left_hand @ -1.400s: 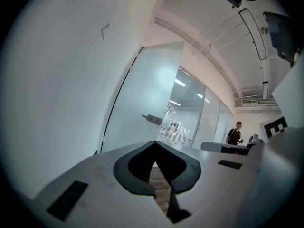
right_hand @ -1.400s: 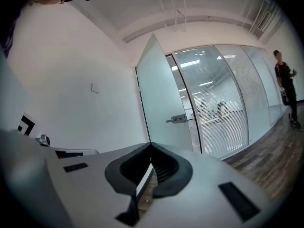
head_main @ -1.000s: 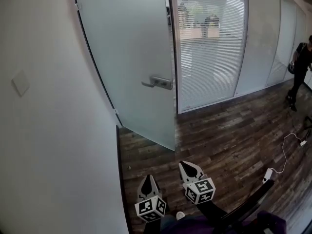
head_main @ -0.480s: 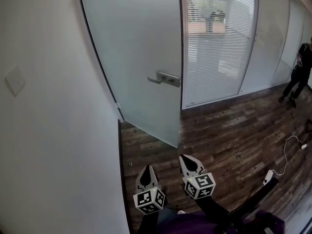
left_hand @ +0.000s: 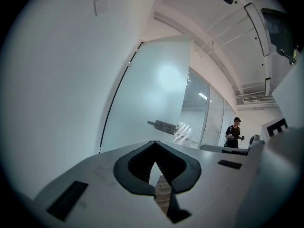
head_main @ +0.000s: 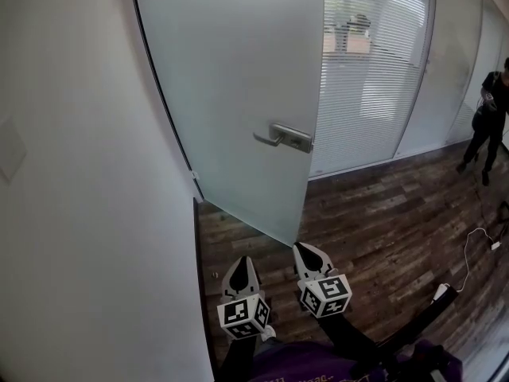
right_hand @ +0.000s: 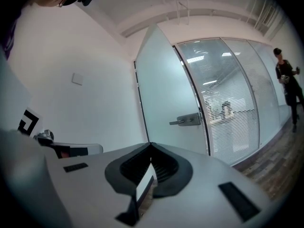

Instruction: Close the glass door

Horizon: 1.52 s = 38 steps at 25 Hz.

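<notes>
- The white wall (head_main: 79, 173) runs close along my left, right beside my left gripper (head_main: 243, 264), whose jaws are pressed together on nothing.
- The frosted glass door (head_main: 231, 94) stands ajar ahead of me. Its free edge and lever handle (head_main: 286, 138) sit beyond my right gripper (head_main: 306, 251), which is likewise closed and empty.
- The wood floor (head_main: 382, 213) lies open to the right, with a cable (head_main: 469, 249) and a person (head_main: 489, 114) well off.

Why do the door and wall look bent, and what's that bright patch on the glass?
Head view: the wide lens bows the edges of the glass door. Left gripper view: round black border, soft glare patch on the door. Right gripper view: same fisheye bending.
</notes>
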Each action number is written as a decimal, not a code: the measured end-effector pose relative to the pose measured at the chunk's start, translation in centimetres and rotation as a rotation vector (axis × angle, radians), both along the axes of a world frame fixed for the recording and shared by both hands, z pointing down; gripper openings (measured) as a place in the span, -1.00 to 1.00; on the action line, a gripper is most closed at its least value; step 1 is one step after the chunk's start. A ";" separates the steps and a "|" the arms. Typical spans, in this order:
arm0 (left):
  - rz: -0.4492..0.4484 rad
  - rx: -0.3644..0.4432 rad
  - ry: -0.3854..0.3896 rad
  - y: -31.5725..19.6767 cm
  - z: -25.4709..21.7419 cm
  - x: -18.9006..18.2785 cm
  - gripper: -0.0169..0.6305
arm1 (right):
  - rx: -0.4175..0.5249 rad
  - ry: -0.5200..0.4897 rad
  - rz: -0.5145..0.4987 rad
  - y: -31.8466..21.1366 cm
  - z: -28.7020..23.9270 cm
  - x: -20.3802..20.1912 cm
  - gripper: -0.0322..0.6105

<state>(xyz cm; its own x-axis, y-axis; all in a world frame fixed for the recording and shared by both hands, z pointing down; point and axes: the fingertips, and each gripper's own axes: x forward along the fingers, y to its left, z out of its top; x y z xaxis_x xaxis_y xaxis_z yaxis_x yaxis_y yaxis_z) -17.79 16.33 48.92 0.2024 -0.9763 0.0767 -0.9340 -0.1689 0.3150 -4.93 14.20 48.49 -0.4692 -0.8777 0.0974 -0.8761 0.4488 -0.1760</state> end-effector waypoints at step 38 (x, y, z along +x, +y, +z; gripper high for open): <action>0.033 -0.057 -0.024 -19.1 1.5 1.2 -0.95 | -0.055 -0.006 0.017 -19.2 1.4 1.0 -0.91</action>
